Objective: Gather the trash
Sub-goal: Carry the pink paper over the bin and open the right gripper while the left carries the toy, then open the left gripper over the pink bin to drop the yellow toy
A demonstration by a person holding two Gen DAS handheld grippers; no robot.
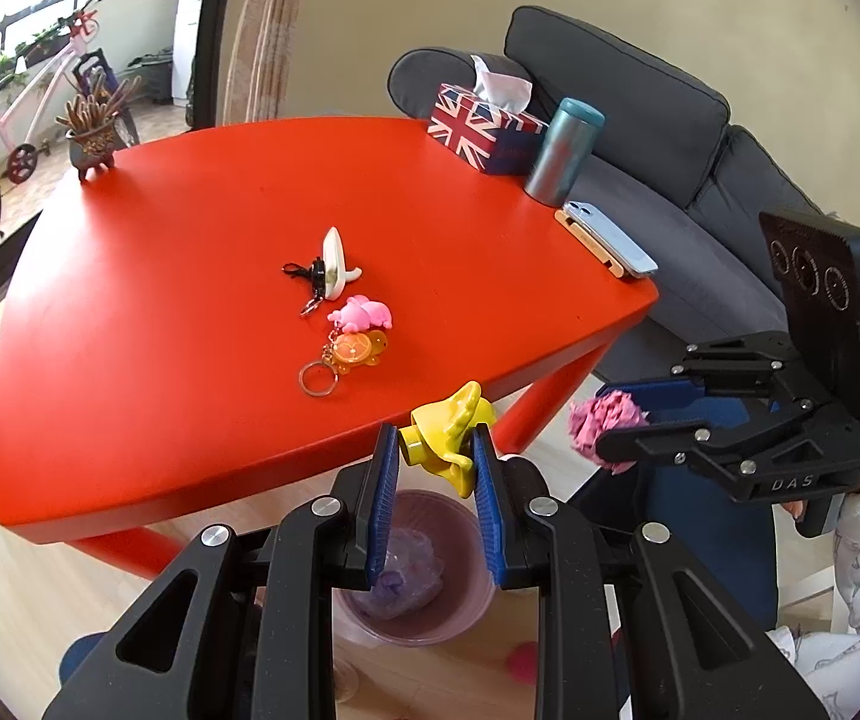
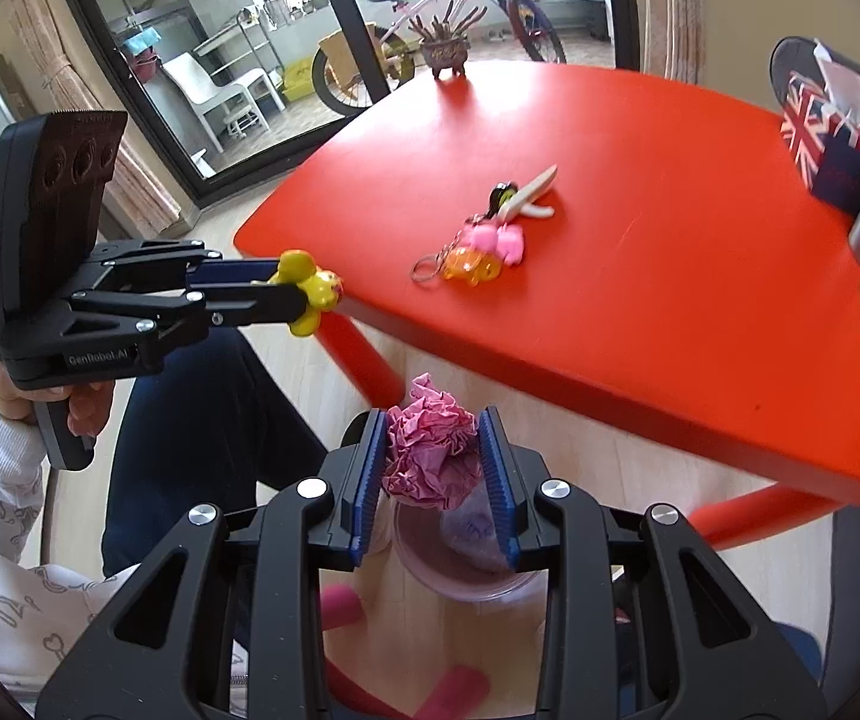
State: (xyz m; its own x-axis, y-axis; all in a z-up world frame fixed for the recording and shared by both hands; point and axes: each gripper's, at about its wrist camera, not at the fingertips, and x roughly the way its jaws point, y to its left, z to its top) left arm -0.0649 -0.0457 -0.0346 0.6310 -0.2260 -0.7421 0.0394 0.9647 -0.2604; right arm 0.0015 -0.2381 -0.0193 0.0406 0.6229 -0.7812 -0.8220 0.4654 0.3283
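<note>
The right hand-held gripper (image 2: 430, 468) pinches a light, crushable paper wad (image 2: 430, 456) across its middle, the left hand-held gripper (image 1: 436, 450) a stiff yellow toy (image 1: 445, 438) (likely slippery), both above the bin (image 1: 412, 618).

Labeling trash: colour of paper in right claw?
Pink crumpled paper, clearest in the right wrist view.

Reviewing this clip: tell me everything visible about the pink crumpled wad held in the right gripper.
The pink crumpled wad looks like thin paper or tissue, heavily creased into a rough ball, magenta-pink with lighter folds. The right gripper has its blue ribbed jaws pressed on both of its sides, and part of it bulges above them. It hangs off the red table, above the translucent purple bin on the floor. The left wrist view shows the same wad.
</note>
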